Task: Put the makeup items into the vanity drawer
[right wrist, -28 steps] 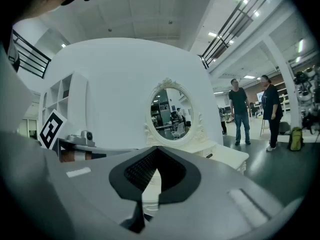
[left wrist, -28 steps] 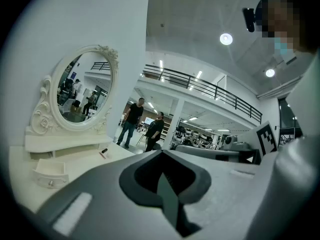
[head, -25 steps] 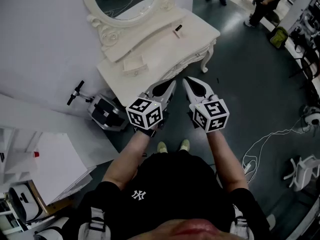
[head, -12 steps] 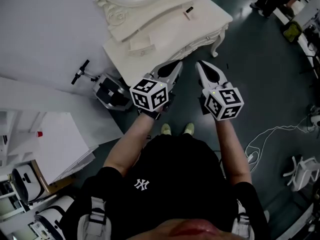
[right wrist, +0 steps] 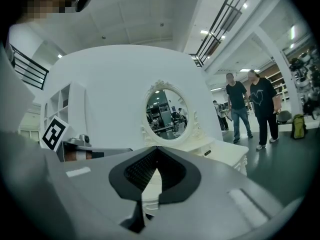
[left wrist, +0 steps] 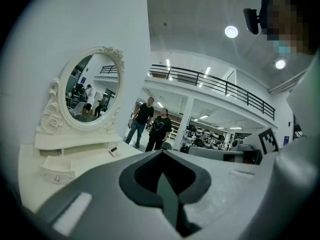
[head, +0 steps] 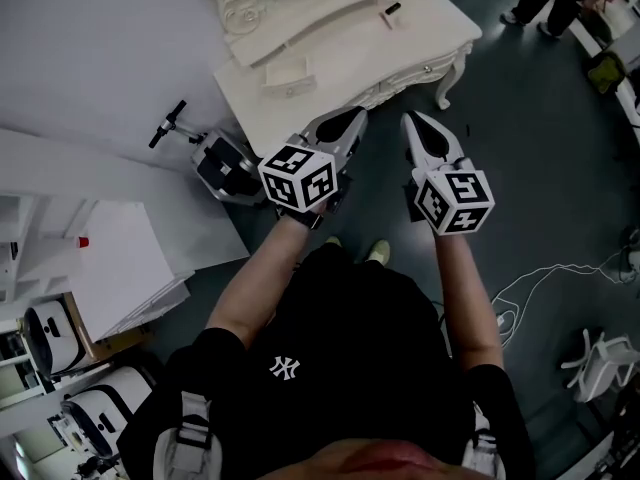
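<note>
The white vanity [head: 340, 63] with its oval mirror [left wrist: 92, 91] stands ahead of me. A small dark makeup item [head: 392, 10] lies on its top near the right end; it also shows as a speck [left wrist: 113, 149] in the left gripper view and as one [right wrist: 207, 153] in the right gripper view. A little white drawer unit [head: 287, 76] sits on the tabletop. My left gripper [head: 357, 116] and right gripper [head: 409, 118] hover side by side in front of the vanity's front edge. Both are shut with nothing in them.
A black wheeled device [head: 218, 166] with a handle stands left of the vanity by the white wall. White boards and shelves [head: 110, 268] fill the left. Two people [left wrist: 150, 124] stand beyond the vanity. Cables [head: 540, 273] and a chair base [head: 600, 353] lie on the floor at right.
Both grippers have come nearer to the vanity's front edge, and the vanity has shifted up and right in the head view. The jaws stay shut.
</note>
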